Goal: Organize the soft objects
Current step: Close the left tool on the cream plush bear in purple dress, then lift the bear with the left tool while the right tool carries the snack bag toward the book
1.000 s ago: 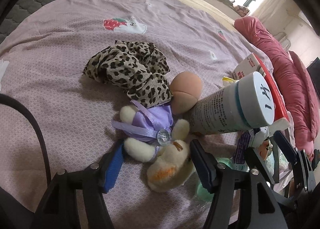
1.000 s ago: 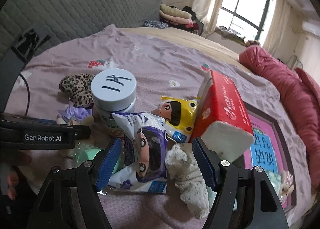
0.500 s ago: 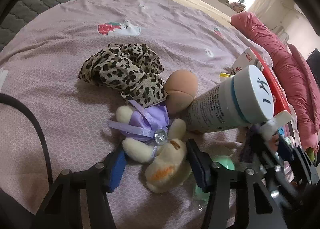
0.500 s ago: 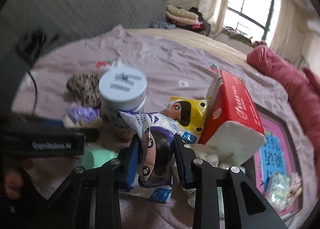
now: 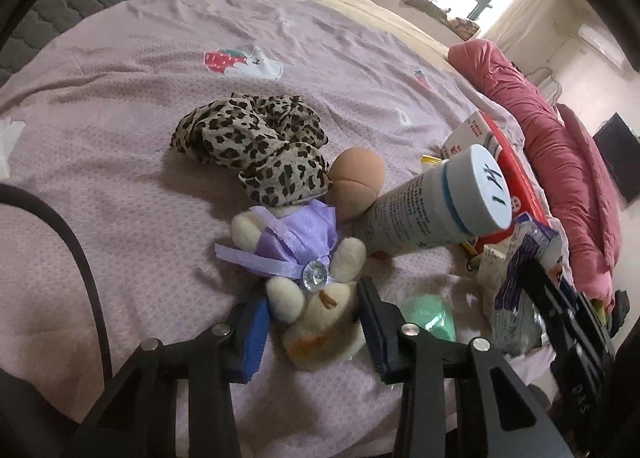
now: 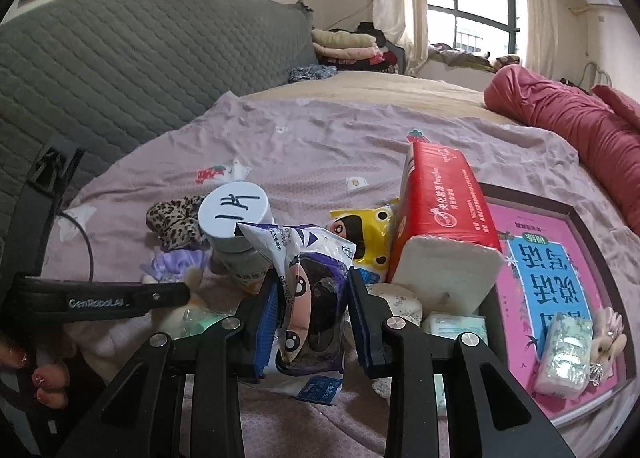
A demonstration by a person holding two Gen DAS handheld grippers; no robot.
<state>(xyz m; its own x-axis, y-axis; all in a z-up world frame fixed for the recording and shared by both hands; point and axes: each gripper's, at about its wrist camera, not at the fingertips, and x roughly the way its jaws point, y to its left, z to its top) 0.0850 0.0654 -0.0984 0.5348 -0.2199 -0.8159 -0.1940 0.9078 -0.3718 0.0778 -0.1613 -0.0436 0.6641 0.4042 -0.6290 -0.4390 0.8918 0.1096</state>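
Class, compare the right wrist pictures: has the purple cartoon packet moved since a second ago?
Yes. The purple cartoon packet, now clamped in the right hand-held gripper, has lifted slightly: its top corner now overlaps the white bottle lid behind it.

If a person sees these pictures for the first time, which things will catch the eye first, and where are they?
Probably the red tissue pack, standing tall at the centre of the clutter on the bed, with the pink book to its right. Just in front, the right claw is clamped on a purple cartoon packet. In the left view, the left claw is closing around a cream plush toy in a lilac dress, beside a leopard-print cloth.
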